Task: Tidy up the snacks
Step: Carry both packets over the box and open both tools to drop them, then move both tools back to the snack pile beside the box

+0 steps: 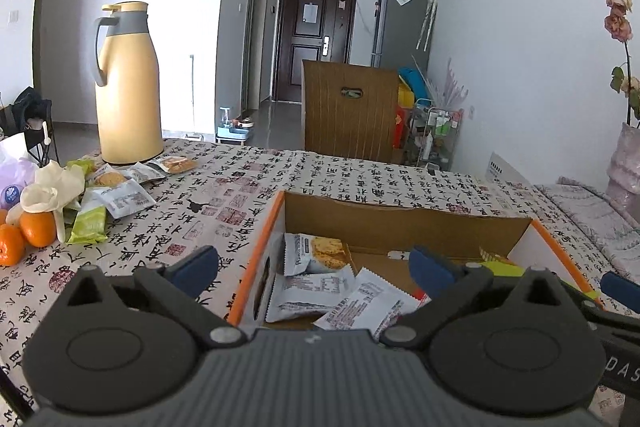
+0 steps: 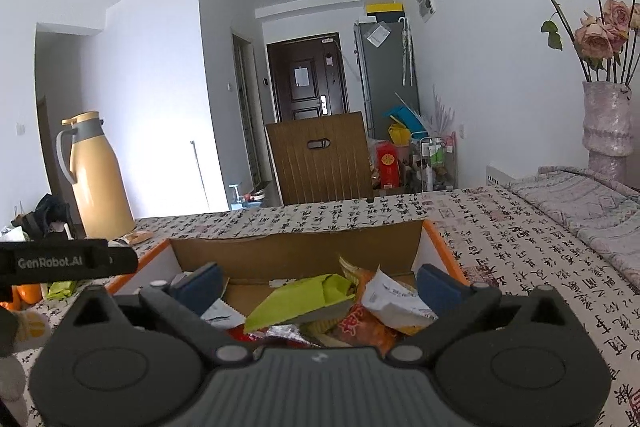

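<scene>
An open cardboard box with orange edges point(image 1: 400, 217) sits on the table and holds several snack packets, white cracker packets point(image 1: 316, 255) among them. My left gripper point(image 1: 314, 269) is open and empty above the box's near left side. In the right wrist view the box point(image 2: 296, 247) holds a green packet point(image 2: 304, 297), white and orange packets. My right gripper point(image 2: 318, 285) is open and empty above them. More snack packets point(image 1: 120, 195) lie loose on the table at the left, near the thermos.
A tall yellow thermos point(image 1: 126, 87) stands at the table's far left. Oranges point(image 1: 24, 235) and a white bag lie at the left edge. A wooden chair point(image 1: 348, 111) stands behind the table. A vase of dried roses point(image 2: 606, 123) stands at the right.
</scene>
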The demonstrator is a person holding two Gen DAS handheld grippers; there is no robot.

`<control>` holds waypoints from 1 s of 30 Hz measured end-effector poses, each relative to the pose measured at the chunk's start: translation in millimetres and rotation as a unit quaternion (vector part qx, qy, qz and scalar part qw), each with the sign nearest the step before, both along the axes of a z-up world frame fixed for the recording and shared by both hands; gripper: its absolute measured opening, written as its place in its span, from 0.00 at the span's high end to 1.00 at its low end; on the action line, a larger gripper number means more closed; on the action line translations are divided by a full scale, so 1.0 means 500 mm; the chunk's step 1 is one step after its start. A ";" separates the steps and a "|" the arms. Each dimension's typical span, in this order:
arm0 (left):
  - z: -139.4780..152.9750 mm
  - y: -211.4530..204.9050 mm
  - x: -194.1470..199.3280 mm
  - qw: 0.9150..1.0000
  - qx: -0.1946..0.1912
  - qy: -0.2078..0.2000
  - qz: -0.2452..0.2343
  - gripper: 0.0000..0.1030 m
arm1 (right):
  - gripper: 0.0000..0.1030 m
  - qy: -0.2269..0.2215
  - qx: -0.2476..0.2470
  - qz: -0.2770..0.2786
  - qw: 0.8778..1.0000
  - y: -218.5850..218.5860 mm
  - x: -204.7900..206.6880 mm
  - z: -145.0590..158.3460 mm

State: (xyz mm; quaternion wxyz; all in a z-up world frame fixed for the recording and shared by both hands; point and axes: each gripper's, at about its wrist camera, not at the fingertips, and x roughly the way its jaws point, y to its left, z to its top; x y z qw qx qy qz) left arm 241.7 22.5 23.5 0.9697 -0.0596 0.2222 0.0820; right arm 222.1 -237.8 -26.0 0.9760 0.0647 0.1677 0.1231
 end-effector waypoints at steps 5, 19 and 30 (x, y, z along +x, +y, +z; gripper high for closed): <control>0.009 -0.003 -0.011 1.000 -0.003 -0.004 -0.003 0.00 | 0.00 -0.007 -0.004 -0.002 1.000 0.000 -0.007 0.007; 0.058 -0.017 -0.093 1.000 0.004 -0.022 -0.021 0.00 | 0.00 -0.035 -0.020 -0.001 0.999 -0.018 -0.091 0.055; 0.040 -0.022 -0.174 0.999 0.007 -0.012 -0.035 0.00 | 0.00 -0.024 -0.025 0.003 0.999 -0.050 -0.186 0.044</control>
